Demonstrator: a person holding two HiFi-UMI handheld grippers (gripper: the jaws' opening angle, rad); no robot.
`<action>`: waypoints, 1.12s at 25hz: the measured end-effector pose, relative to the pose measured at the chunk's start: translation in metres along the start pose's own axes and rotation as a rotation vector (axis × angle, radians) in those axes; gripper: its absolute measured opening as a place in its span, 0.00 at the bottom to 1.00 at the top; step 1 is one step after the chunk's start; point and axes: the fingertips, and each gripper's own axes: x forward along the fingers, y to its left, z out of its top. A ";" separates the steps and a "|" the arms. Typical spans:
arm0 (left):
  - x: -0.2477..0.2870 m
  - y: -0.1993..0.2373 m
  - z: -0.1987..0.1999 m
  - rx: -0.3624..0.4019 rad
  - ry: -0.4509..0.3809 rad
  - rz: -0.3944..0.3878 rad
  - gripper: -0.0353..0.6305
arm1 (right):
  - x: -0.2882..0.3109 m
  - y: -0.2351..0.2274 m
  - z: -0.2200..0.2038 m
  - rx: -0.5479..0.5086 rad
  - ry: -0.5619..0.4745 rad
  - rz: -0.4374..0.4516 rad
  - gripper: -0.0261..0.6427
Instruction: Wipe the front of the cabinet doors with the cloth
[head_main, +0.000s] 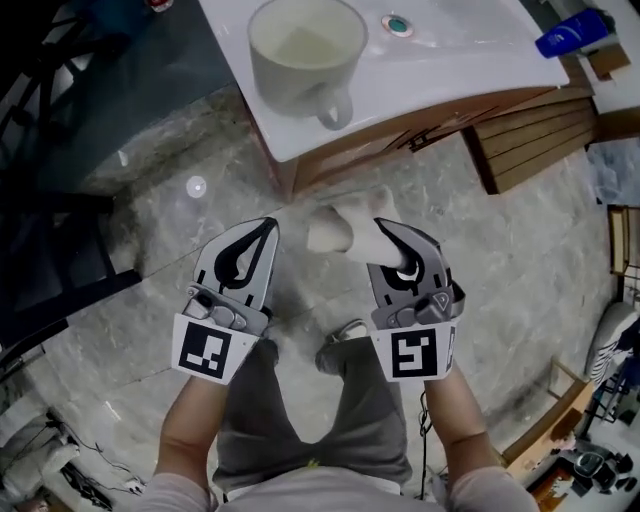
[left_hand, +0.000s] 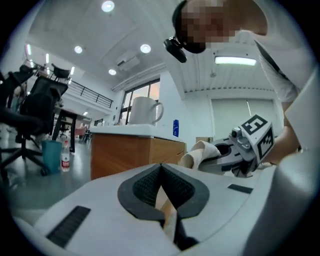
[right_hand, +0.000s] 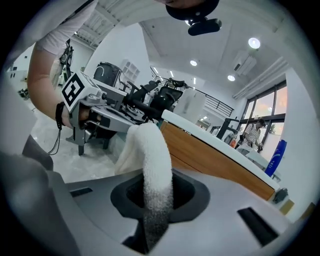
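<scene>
Pinching a white, nubby cloth (right_hand: 150, 165), the right gripper (head_main: 390, 235) was clamped on it; the cloth stuck out forward in a rolled fold, near the cabinet (head_main: 380, 140) wood front, contact unclear. Left gripper (head_main: 262, 230) was pressed together with nothing in it. Big white mug (head_main: 300, 50) sat on the cabinet's white top, looked empty inside.

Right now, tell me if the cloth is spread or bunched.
Bunched. The cloth stands up as a rolled wad, pinched between the shut jaws of the right gripper; no flat, spread part shows.
</scene>
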 end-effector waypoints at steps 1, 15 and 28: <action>0.004 0.003 -0.005 -0.034 -0.019 -0.005 0.08 | 0.006 0.000 -0.004 -0.002 -0.009 -0.005 0.15; 0.041 0.042 -0.066 -0.322 -0.130 -0.053 0.08 | 0.073 0.013 -0.048 -0.058 -0.128 -0.045 0.15; 0.054 0.044 -0.108 -0.304 -0.220 -0.099 0.08 | 0.099 0.020 -0.065 -0.135 -0.281 -0.110 0.15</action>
